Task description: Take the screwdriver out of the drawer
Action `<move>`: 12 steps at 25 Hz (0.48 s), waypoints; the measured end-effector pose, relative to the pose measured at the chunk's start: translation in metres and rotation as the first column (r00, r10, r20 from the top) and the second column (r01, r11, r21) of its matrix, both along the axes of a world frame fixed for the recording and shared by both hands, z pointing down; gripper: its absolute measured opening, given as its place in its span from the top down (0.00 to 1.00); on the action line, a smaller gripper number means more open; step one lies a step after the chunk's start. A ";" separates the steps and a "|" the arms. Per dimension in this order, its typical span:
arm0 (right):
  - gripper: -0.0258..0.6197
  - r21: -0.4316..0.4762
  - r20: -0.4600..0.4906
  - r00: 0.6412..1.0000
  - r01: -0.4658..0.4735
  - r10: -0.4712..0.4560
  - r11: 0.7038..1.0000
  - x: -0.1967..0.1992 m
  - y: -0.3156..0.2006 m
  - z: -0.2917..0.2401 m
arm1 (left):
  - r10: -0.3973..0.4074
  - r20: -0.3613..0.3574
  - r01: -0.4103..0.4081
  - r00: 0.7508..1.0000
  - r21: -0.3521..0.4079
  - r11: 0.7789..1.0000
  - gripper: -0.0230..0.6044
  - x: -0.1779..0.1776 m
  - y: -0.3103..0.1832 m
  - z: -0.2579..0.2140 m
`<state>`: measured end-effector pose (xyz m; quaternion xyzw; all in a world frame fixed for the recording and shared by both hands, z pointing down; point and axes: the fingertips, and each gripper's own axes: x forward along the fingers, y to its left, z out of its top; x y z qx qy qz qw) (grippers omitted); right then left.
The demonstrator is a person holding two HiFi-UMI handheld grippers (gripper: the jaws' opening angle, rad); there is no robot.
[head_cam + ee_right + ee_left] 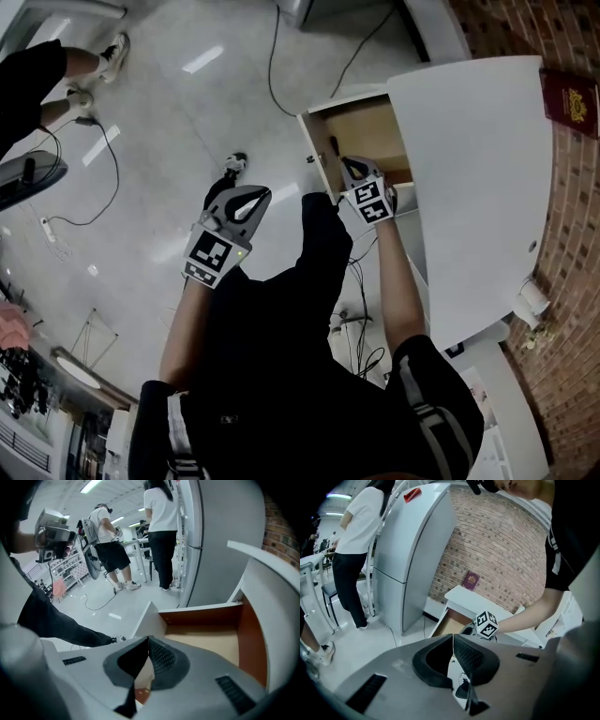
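Looking steeply down in the head view, we see the right gripper lowered into the open white drawer with a pale wooden floor, which juts from under the white desk top. Just beside its tips, along the drawer's front panel, lies what we take for the screwdriver, seen only as a dark, slender rod whose ends are too small to make out. In the right gripper view the two ribbed black pads meet at their tips with nothing between them. The gripper's grey body hides the near drawer floor, so the screwdriver cannot be found in that view. A reddish-brown patch shows through the gap behind the pads; we cannot tell what it is. The left gripper hangs over the glossy grey floor, well apart from the drawer, and its own view shows its jaws pressed together, holding nothing. A maroon booklet shows at the desk's edge against the red brick wall, cut off by the frame. The person's dark clothing covers the lower middle of the head view.
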<state>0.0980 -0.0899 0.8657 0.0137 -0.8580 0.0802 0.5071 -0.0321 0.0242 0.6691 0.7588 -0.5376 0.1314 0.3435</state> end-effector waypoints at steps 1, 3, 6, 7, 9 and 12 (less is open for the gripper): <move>0.87 -0.007 -0.008 1.000 -0.007 0.007 1.000 0.000 -0.002 0.009 | -0.007 -0.001 0.007 1.000 0.005 1.000 0.94 -0.001 -0.004 0.003; 0.87 -0.025 -0.022 1.000 -0.022 0.021 0.999 0.000 -0.005 0.026 | -0.019 0.002 0.019 1.000 0.014 1.000 0.94 -0.004 -0.010 0.008; 0.87 -0.050 -0.045 0.999 -0.034 0.031 0.998 0.002 -0.009 0.053 | -0.038 -0.011 0.038 0.999 0.020 0.999 0.94 -0.003 -0.013 0.014; 0.87 -0.059 -0.052 0.998 -0.037 0.034 0.998 0.003 -0.010 0.060 | -0.042 -0.017 0.042 0.999 0.018 0.999 0.94 -0.002 -0.012 0.017; 0.85 -0.076 -0.067 0.997 -0.038 0.033 0.996 0.004 -0.012 0.076 | -0.046 -0.024 0.046 0.999 0.009 0.999 0.94 0.002 -0.008 0.023; 0.83 -0.096 -0.096 0.995 -0.034 0.025 0.995 0.006 -0.012 0.099 | -0.049 -0.033 0.048 0.998 -0.009 0.999 0.94 0.006 0.000 0.034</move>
